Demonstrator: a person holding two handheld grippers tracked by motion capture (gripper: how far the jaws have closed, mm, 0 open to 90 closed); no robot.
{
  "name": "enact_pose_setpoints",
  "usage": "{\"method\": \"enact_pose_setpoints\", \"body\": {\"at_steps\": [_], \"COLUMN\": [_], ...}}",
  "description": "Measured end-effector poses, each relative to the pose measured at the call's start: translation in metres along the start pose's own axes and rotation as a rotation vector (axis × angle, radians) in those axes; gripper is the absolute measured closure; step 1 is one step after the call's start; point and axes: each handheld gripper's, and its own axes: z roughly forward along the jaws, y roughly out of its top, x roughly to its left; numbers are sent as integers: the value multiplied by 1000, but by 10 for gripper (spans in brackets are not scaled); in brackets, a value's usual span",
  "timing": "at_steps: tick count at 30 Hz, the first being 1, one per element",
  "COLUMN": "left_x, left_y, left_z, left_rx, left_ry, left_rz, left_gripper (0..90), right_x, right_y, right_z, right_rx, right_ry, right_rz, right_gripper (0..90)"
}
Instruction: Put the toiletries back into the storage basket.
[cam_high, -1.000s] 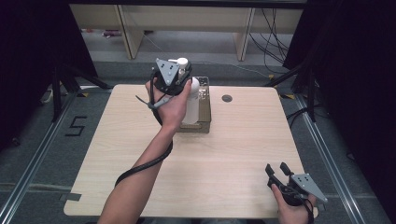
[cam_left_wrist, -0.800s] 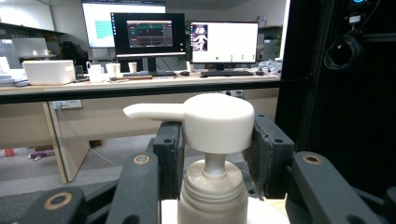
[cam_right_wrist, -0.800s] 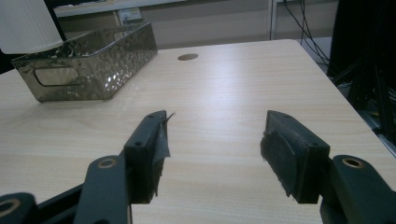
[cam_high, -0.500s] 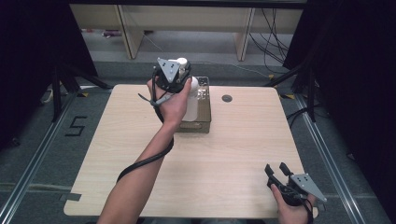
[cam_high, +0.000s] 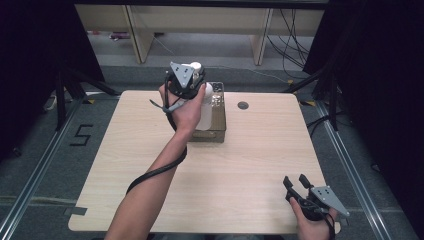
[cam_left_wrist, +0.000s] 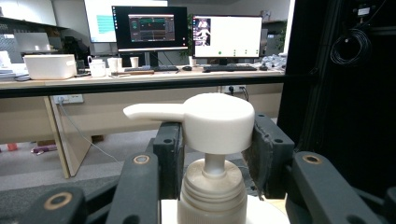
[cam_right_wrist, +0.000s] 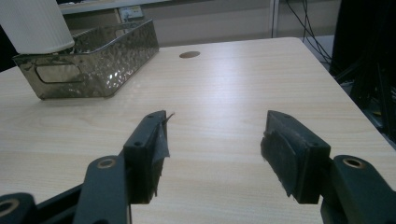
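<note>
A white pump bottle (cam_high: 204, 114) hangs upright over the near end of a dark metal basket (cam_high: 218, 106) at the table's far middle. My left gripper (cam_high: 186, 80) is shut on its pump head (cam_left_wrist: 217, 122), with a pad (cam_left_wrist: 169, 154) pressed against each side above the neck. In the right gripper view the bottle's ribbed body (cam_right_wrist: 35, 23) ends at about the height of the basket (cam_right_wrist: 93, 60) rim. My right gripper (cam_high: 299, 184) rests open near the table's front right corner, nothing between its fingers (cam_right_wrist: 152, 149).
The light wooden table (cam_high: 250, 165) has a round cable hole (cam_high: 243, 105) right of the basket. Shelving and cables stand beyond the far edge. Monitors and a desk appear far off in the left gripper view.
</note>
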Motion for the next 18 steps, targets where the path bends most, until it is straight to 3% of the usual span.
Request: {"method": "enact_pose_setpoints", "body": {"at_steps": [9,10,11,12,14,15,18], "left_x": [0,0,0,0,0,0,0], "left_y": [-1,-1,-2,-2,-2,-2,-3], "left_z": [4,4,4,5,6,6,7], "left_rx": [4,6,6,6,5,6,8], "left_ry": [2,2,2,2,2,2,0], "left_rz": [0,0,4,6,5,6,5], "left_gripper": [592,591,591,591,591,591,592], "right_x": [0,-1,0,-1,0,-1,-1], "right_y": [0,0,0,1,0,1,1], "right_z": [-1,-1,-1,-1,-1,-1,-1], "right_rx": [16,13,15,17,19,14,20], "right_ry": [-8,-14,-7,-16,-10,-14,-17], "right_rz": [-5,-22,-4,-23,-7,-28,-33], "right_gripper": [407,407,407,407,407,406,406]}}
